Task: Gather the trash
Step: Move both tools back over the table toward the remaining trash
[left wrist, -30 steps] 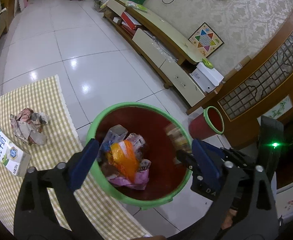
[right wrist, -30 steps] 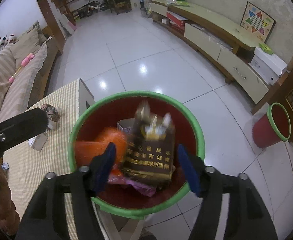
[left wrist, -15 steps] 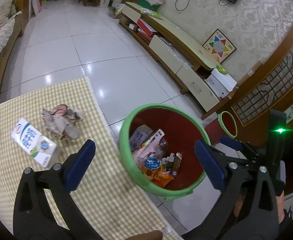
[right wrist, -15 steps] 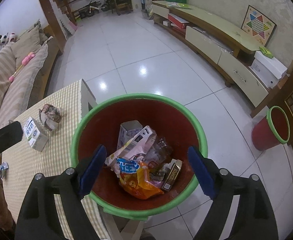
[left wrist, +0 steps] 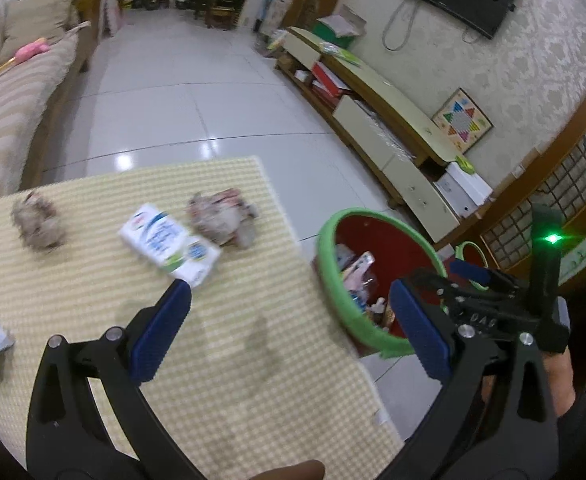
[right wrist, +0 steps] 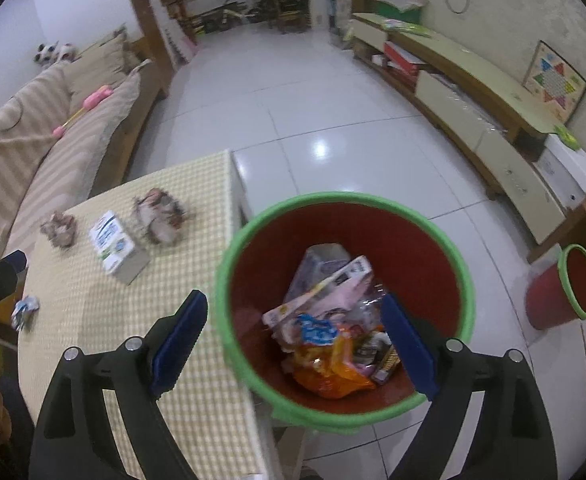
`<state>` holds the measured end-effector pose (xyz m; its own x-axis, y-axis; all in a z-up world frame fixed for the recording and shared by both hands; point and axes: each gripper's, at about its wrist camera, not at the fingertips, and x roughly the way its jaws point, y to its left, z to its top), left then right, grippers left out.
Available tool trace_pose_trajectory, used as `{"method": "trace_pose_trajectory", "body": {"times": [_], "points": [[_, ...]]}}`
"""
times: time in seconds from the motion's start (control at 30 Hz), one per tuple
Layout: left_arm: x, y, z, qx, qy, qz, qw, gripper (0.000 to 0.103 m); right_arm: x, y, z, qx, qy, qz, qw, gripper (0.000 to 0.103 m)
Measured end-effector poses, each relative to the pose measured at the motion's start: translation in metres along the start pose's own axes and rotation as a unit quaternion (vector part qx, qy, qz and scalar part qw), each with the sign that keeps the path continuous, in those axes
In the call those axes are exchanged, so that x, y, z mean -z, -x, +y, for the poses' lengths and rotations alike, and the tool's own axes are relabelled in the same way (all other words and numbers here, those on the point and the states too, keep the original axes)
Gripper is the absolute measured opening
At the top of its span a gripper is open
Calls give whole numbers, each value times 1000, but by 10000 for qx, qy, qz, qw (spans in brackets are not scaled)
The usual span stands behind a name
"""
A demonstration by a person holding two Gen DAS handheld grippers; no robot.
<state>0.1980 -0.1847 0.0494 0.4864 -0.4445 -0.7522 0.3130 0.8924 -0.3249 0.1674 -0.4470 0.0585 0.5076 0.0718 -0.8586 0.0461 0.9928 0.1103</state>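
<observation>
Now the milk carton (left wrist: pixel 171 242) lies on the checked worktop (left wrist: pixel 229 344) just ahead of the empty, wide-open left claw (left wrist: pixel 289 316), long axis slanting across its jaws. The right claw (right wrist: pixel 293 340), empty, its jaws just opened wider, hangs over the bin (right wrist: pixel 445 240), farther from the carton.

bin: red, green-rimmed (right wrist: pixel 343 200), upright on floor beside worktop, wrappers piled inside
milk carton: white-blue (right wrist: pixel 115 246), laid flat on worktop
paper wads: two crumpled (right wrist: pixel 159 220) (right wrist: pixel 59 230), flanking carton
small wrapper: crumpled (right wrist: pixel 25 306), near worktop edge
</observation>
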Motion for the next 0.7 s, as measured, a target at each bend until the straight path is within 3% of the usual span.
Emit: {"method": "trace_pose_trajectory", "body": {"times": [0.3, 0.47, 0.7], "points": [[36, 43, 65, -457, 331, -124, 9983, 97, 3, 4, 37, -276, 328, -150, 9990, 88], [54, 64, 102, -887, 463, -223, 9947, 97, 2, 2, 63, -574, 422, -186, 9973, 88], [79, 75, 164, -1578, 683, -171, 9850, 97, -5, -2, 92, -479, 847, -353, 9946, 88]]}}
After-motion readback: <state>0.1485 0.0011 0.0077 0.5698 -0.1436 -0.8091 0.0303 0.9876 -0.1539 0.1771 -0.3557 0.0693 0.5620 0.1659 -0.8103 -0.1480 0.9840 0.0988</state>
